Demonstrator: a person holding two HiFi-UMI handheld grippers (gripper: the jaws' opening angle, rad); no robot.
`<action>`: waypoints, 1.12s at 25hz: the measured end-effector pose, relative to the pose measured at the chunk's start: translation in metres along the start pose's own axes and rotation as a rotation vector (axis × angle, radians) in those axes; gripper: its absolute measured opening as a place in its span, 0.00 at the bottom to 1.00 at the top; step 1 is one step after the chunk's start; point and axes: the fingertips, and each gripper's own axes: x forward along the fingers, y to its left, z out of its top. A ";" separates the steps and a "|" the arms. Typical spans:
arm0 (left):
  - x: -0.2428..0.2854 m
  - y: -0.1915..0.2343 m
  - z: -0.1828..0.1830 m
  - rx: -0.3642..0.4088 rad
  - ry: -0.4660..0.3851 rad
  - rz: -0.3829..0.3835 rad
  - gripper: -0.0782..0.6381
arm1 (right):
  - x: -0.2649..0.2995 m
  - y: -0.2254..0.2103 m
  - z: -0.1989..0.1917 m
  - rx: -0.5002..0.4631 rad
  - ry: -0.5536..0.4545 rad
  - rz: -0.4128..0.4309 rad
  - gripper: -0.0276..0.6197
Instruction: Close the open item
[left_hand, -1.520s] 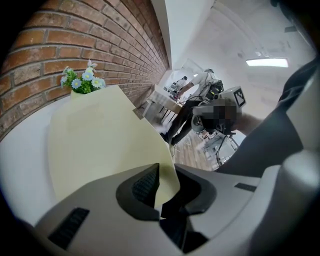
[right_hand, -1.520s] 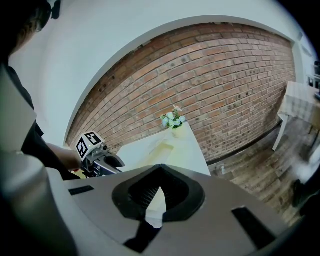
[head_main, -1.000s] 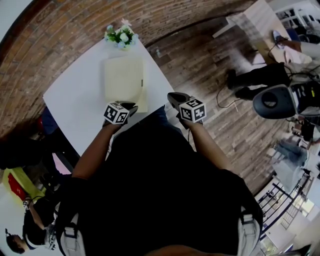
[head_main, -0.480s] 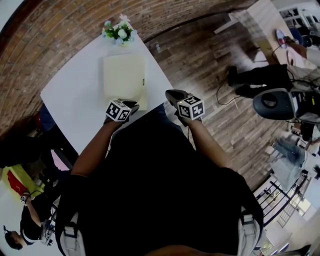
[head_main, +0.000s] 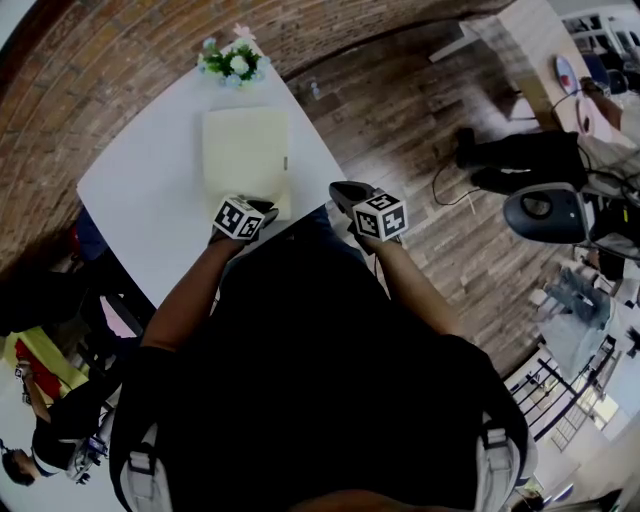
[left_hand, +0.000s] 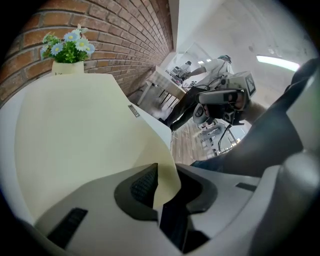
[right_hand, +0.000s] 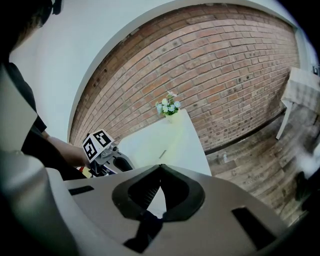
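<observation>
You are holding your left gripper (left_hand: 166, 170) at the near right corner of the cream folder (head_main: 245, 150), and its jaws are opening. They are standing only narrowly apart. The folder's cover (left_hand: 75, 140) is curving up from the table, and its corner is sitting between the 2 jaws, lying against the ribbed pad (left_hand: 145, 186) on the left of that view, with a dark gap showing on its other side.

The folder is lying on the white table (head_main: 140, 200), with a small pot of flowers (head_main: 228, 62) standing just beyond its far edge, near the table's far corner. A brick wall (right_hand: 225, 65) is running behind the table.

You are keeping your right gripper (head_main: 345, 190) off the table, just beside its near right edge and over the wooden floor (head_main: 420, 140), well clear of the folder. In the right gripper view its jaws are meeting at the tips with nothing between them; only a sliver of white is showing through lower down. That view is also showing your left gripper's marker cube (right_hand: 97, 144) at the folder's near end.
</observation>
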 end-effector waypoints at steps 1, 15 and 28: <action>0.001 0.000 0.000 -0.002 0.004 0.000 0.23 | 0.000 -0.001 -0.001 0.003 0.002 0.001 0.07; 0.012 0.005 -0.002 -0.026 0.085 -0.004 0.24 | -0.007 -0.011 -0.005 0.026 0.002 0.004 0.07; 0.021 0.007 -0.005 -0.047 0.159 -0.007 0.24 | -0.017 -0.025 -0.014 0.050 0.001 -0.004 0.07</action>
